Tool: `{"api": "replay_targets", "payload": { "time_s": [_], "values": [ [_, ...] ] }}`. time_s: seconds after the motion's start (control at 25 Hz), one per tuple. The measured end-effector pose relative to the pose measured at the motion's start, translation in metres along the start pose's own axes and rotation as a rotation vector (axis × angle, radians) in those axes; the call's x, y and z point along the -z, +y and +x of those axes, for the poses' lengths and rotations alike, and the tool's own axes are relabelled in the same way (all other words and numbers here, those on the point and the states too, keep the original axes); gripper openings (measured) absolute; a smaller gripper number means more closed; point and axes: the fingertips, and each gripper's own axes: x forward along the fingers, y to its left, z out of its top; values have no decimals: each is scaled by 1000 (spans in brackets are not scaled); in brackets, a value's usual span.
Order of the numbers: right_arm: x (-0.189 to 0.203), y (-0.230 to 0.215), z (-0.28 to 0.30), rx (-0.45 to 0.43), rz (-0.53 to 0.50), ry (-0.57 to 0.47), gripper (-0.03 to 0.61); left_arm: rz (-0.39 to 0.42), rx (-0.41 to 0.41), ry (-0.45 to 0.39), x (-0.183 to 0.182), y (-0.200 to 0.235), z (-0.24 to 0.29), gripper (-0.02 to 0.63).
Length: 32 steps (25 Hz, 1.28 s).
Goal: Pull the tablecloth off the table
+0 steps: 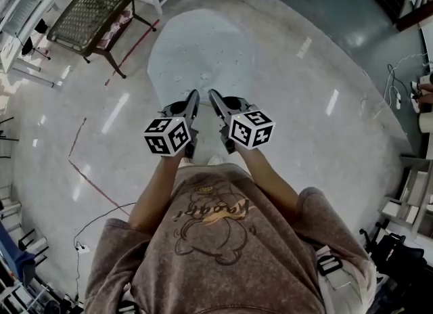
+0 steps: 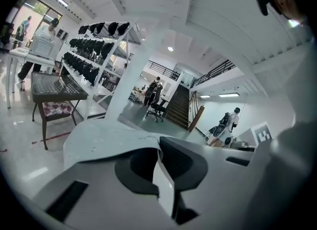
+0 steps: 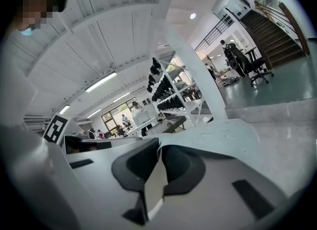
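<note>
Right, in the head view I see the pale tablecloth [image 1: 203, 52] spread over the shiny floor [image 1: 304, 143] ahead of me. Its near edge runs up to the left gripper [image 1: 194, 97] and the right gripper [image 1: 212, 97], which are held close side by side. A wire-top table [image 1: 95, 7] stands well apart at the upper left.

In the left gripper view, the left gripper [image 2: 159, 150] has its jaws pinched together on the tablecloth [image 2: 106, 137] edge.

In the right gripper view, the right gripper [image 3: 159, 149] is likewise clamped on the tablecloth [image 3: 223, 135], which fans out beyond.
</note>
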Motion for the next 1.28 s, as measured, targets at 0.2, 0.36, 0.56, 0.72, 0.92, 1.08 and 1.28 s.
{"api": "replay_targets", "payload": {
  "time_s": [0.2,0.36,0.56,0.72,0.92,1.08,1.28],
  "values": [
    [-15,7,-6,-21,-88,-28,23,56,-16,-51,-12,-11,-4,28],
    [-18,9,-9,-21,-154,-29,21,96,-33,-62,-13,-17,-5,28],
    [-19,20,-6,-23,-241,-19,21,145,-63,-70,-17,-15,-12,28],
    [-20,29,-8,-30,-269,-20,23,185,-68,-72,-20,-18,-20,28],
    [-20,38,-10,-13,-275,-33,25,199,-55,-73,-22,-19,-30,28],
    [-12,52,-17,-3,-279,-38,25,204,-42,-68,-18,-21,-46,28],
    [4,77,-34,6,-264,-48,25,211,-10,-52,-7,-27,-76,28]
  ]
}}
